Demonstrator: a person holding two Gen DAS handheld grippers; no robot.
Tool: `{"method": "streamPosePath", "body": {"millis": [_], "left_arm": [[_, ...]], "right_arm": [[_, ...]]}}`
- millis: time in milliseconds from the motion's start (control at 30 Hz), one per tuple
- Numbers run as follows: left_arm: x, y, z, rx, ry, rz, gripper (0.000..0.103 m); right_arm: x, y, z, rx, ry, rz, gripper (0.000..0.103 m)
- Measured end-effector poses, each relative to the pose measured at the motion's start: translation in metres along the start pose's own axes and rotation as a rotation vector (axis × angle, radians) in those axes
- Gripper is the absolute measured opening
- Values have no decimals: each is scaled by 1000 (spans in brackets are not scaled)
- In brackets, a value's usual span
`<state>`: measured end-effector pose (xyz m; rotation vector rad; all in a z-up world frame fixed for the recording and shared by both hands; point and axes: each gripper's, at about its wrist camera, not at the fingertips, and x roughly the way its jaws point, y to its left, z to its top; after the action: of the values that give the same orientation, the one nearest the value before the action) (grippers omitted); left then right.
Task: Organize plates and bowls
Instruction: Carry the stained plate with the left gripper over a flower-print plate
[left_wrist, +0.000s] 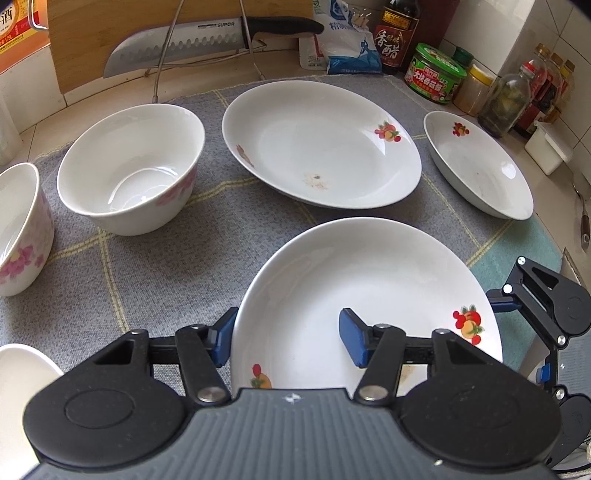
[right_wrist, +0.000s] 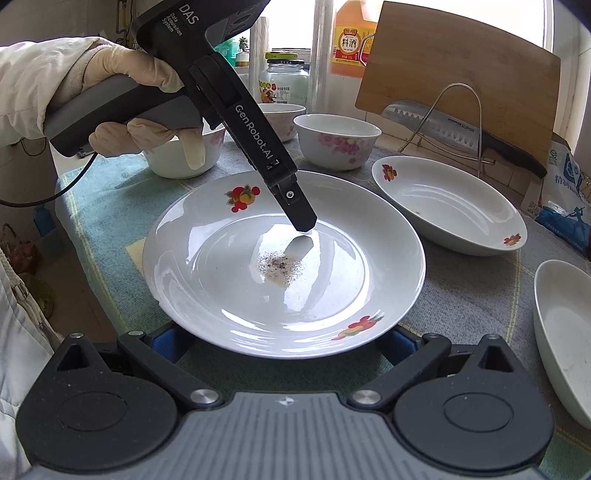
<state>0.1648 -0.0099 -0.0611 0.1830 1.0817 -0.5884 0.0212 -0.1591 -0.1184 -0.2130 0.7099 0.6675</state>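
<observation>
Left claw (left_wrist: 288, 341) clenched on near plate's (left_wrist: 369, 295) rim, plate low over the table cloth. Right claw (right_wrist: 280, 341) spread beside its rim, released. Thin rim grip: plate may pivot, slip and chip.

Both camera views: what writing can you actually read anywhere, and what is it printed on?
"SUPOR": knife blade
"DAS Data Acquisition System": left gripper body
"GenRobot.AI": same gripper's arm
"料酒": orange bottle
"香醋": dark bottle
Green-lidded jar, blue-white bag: print too blurred.
</observation>
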Motion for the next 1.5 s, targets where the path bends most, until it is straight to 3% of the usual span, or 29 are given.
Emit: {"method": "streamPosePath", "body": {"millis": [600, 1133, 1500], "left_arm": [[3, 4, 13, 68, 100, -79, 62], [-9, -5, 19, 77, 86, -99, 62], [-12, -34, 37, 100, 75, -119, 62]], "right_arm": [[4, 0, 4, -9, 21, 1, 103], [-10, -9, 10, 7, 30, 24, 103], [-36, -25, 8, 1, 29, 11, 103]]}}
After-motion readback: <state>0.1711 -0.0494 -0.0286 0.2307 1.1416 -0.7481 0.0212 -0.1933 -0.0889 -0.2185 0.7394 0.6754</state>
